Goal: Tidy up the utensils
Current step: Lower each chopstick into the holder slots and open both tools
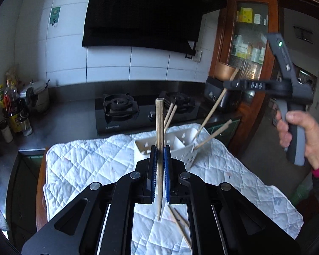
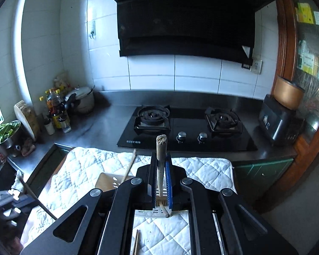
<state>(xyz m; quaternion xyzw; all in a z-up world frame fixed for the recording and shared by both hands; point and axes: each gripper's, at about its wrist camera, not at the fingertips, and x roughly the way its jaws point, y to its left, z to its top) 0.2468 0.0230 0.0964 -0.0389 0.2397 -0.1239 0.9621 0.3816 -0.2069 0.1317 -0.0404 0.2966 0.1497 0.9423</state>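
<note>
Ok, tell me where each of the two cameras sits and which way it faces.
Left wrist: rides the left gripper, looking forward and down over a held chopstick at the white caddy, quilted cloth and stove; the right hand and right gripper show.
Right wrist: rides the right gripper, facing stove and hood; only its own fingers show, shut on a chopstick.
Shared: stove, cloth, caddy.
</note>
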